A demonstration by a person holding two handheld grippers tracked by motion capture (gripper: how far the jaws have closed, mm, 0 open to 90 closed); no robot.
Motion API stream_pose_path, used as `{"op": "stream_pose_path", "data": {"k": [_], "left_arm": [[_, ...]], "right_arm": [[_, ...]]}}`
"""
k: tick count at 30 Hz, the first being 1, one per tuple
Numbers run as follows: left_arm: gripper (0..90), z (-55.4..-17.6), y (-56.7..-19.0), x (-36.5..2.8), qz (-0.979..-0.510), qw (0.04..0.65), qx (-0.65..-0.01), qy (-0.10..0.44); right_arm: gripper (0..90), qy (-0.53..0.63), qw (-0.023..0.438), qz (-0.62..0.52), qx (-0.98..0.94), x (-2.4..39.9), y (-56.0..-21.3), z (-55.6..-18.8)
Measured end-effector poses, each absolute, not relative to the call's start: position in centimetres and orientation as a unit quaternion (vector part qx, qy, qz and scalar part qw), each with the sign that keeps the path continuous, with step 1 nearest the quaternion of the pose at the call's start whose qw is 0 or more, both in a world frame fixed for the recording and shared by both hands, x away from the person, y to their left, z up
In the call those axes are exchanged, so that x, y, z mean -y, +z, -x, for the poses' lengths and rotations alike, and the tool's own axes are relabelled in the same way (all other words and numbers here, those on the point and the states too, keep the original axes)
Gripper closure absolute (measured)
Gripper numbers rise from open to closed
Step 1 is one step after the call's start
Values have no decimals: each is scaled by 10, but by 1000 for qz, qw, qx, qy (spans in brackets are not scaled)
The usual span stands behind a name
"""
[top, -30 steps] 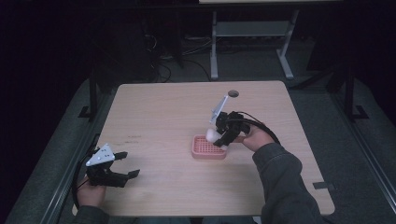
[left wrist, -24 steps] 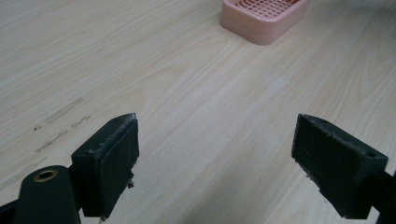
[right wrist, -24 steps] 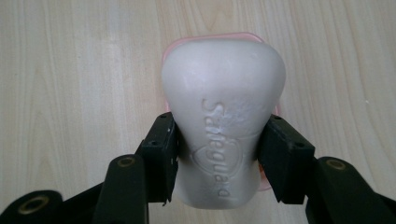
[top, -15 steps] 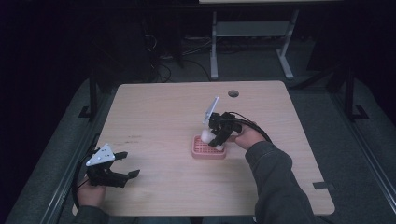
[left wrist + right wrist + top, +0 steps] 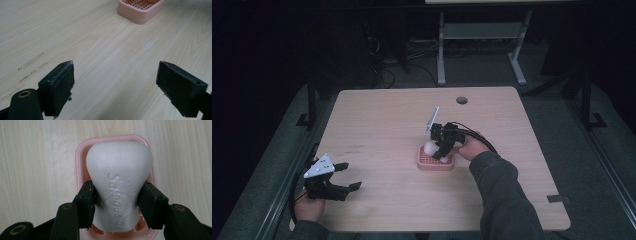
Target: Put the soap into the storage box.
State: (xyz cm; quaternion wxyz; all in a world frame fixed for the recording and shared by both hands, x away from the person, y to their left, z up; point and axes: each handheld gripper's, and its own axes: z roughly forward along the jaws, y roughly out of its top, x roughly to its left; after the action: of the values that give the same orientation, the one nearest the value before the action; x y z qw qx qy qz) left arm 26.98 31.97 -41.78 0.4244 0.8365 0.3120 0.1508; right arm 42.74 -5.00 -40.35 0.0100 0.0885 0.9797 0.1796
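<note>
1. White soap bar (image 5: 119, 182), stamped with a brand name, is pinched at its narrow waist between the jaws of the right gripper (image 5: 117, 203); in the right gripper view it hangs directly over the pink slotted soap dish (image 5: 81, 157), its lower end close to or perhaps touching the grid (the angle is too steep to tell).
2. Handling, as I judge it: the bar is stiff and compact, probably smooth enough to slide under a loose grip, and soft enough to dent under a hard one. The waist is the sensible place to hold, since the wider head above the pads resists slipping through.
3. Pink dish (image 5: 436, 161) sits slightly right of the middle of the wooden table (image 5: 377, 115), well away from every edge; its raised rim leaves little spare room around the bar.
4. Bare surface lies open on all sides of the dish, so a lift or a retreat toward the near edge looks unobstructed.
5. Left gripper (image 5: 343, 176) rests near the near-left corner, jaws spread wide and holding nothing, well apart from the dish.
6. Cable hole (image 5: 461, 100) lies by the far edge, out of the way.
</note>
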Motion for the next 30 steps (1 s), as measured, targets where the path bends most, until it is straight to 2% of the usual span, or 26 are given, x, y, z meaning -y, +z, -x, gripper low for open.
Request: {"op": "stream_pose_path", "data": {"k": [30], "left_arm": [[148, -270, -418, -319, -837, 425, -310, 150]], "right_arm": [[490, 153, 17, -97, -983, 41, -412, -431]]}}
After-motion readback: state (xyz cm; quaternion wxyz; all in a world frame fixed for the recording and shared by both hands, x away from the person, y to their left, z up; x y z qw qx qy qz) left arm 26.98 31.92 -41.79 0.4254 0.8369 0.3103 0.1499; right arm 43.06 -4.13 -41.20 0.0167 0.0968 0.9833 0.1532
